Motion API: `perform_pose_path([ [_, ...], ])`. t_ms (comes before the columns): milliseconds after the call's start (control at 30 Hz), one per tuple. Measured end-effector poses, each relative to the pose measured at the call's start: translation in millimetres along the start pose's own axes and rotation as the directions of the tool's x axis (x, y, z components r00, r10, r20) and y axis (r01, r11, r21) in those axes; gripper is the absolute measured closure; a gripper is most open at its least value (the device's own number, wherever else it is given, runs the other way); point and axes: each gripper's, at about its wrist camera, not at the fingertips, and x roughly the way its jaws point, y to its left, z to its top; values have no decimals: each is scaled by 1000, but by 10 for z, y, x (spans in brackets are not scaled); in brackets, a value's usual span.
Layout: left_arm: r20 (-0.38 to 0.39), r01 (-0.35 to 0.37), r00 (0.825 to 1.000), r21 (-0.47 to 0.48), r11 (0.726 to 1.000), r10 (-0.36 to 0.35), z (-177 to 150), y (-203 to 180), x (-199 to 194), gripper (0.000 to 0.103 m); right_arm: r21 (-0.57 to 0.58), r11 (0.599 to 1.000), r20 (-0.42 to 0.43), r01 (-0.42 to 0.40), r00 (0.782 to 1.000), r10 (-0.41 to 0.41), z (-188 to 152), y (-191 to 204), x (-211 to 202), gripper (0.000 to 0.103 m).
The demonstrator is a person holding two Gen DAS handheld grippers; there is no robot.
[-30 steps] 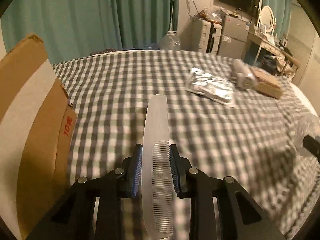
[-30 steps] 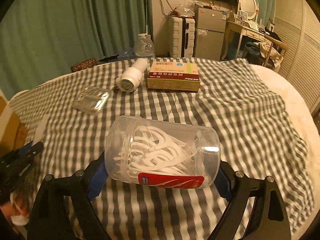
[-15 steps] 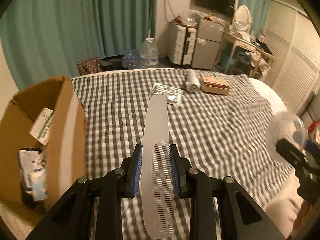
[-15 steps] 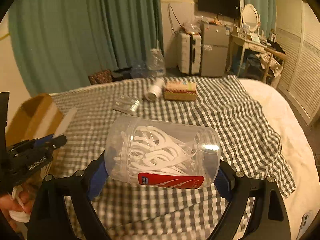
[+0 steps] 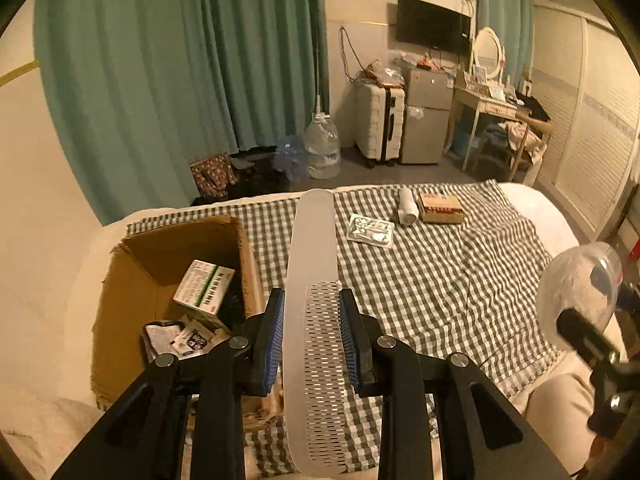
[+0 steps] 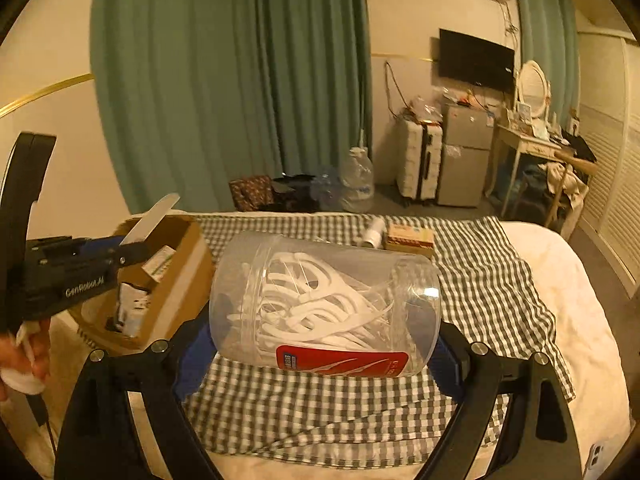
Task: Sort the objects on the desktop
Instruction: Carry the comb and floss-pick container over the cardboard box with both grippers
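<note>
Frosted white plastic comb (image 5: 311, 280) sits clamped in the left claw (image 5: 311, 334), and the clear plastic jar of white floss picks (image 6: 324, 308) is pinched end to end in the right claw (image 6: 320, 344). Both have risen from low over the checked bedspread (image 5: 440, 280) within a second, so the open brown cardboard box (image 5: 120, 300), already holding packets, now lies below left: drop-off looks near. A foil pack (image 5: 370, 231), white bottle (image 5: 407, 211) and brown carton (image 5: 440, 208) remain on the bed. Teal curtains (image 5: 180, 80) hang beyond.

box contents (image 5: 188, 332): partly hidden | jar (image 5: 576, 292): blurred, perhaps cut off
</note>
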Motion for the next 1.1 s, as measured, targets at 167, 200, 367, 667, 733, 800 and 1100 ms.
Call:
perform_pose_path([
  [167, 31, -14, 999, -28, 1000, 15, 11, 241, -164, 77, -51, 998, 18, -37, 999, 38, 102, 331, -78, 14],
  [200, 34, -19, 999, -32, 999, 20, -1, 298, -179, 77, -58, 997, 19, -43, 999, 44, 118, 391, -77, 14],
  [367, 41, -40, 998, -82, 996, 43, -63, 640, -215, 77, -82, 991, 5, -102, 995, 103, 175, 781, 27, 14],
  [667, 11, -88, 996, -190, 978, 92, -290, 1328, 5, 77, -150, 976, -42, -160, 987, 155, 199, 1484, 417, 14],
  [733, -5, -97, 995, -214, 972, 99, -345, 1474, 100, 77, -162, 971, -59, -173, 984, 166, 191, 1603, 532, 14],
  [800, -21, -109, 994, -234, 966, 107, -409, 1616, 205, 77, -171, 967, -79, -189, 981, 177, 171, 1724, 654, 14],
  [1100, -63, -141, 990, -261, 955, 129, -563, 1984, 622, 77, -187, 951, -166, -247, 962, 218, 118, 2221, 1254, 14],
])
